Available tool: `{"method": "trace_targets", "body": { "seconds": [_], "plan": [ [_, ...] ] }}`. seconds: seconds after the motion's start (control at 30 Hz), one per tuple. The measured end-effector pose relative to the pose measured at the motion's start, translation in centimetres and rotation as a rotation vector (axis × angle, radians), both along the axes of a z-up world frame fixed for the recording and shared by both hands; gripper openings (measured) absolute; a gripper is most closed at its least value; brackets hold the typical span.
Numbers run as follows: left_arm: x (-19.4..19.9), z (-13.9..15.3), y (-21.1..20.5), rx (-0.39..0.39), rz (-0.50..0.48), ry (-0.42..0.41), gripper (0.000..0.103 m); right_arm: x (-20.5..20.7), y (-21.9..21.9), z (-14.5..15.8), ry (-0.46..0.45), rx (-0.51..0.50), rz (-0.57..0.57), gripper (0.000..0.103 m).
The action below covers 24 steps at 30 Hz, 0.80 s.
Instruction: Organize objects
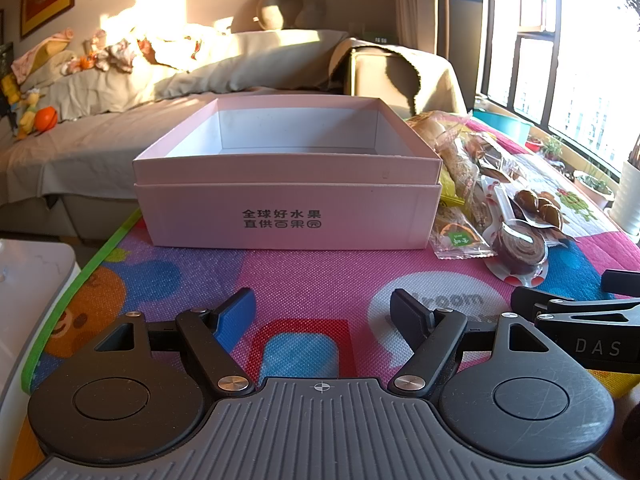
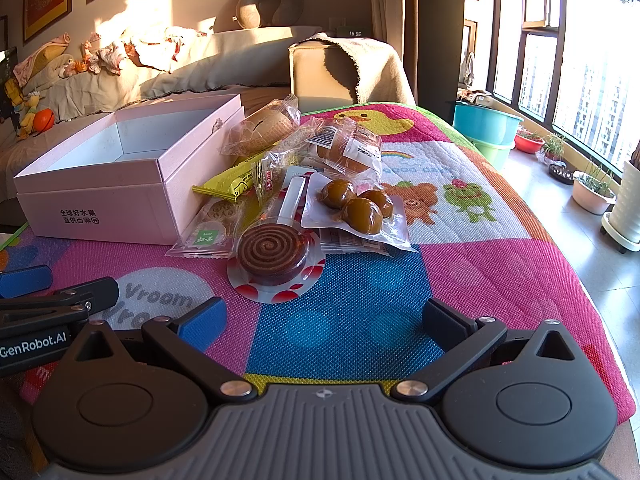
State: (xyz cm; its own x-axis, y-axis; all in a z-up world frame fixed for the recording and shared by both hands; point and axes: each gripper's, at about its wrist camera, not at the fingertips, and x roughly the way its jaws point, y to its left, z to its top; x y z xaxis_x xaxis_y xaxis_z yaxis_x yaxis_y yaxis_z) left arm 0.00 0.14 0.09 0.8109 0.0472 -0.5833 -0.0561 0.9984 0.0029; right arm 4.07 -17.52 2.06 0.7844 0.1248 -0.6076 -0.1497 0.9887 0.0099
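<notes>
Black tongs (image 1: pixel 322 312); blue pads (image 2: pixel 202 322)

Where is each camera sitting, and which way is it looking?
Left wrist camera: sits on the left hand-held gripper, low over the mat, facing the pink box straight on; its open fingers show, and the other gripper at right.
Right wrist camera: sits on the right hand-held gripper, facing the snack pile and the window; its open fingers show, and the other gripper at left.
Shared: the pink box, the snacks, the mat and the sofa.
</notes>
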Motion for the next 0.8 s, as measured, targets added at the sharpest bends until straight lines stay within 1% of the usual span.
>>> {"method": "trace_targets", "body": {
  "seconds": [0.8],
  "plan": [
    [-0.10, -0.01, 0.15, -0.002, 0.000, 0.000, 0.080, 0.00, -0.01, 0.00, 0.000, 0.000, 0.000, 0.103]
  ]
}}
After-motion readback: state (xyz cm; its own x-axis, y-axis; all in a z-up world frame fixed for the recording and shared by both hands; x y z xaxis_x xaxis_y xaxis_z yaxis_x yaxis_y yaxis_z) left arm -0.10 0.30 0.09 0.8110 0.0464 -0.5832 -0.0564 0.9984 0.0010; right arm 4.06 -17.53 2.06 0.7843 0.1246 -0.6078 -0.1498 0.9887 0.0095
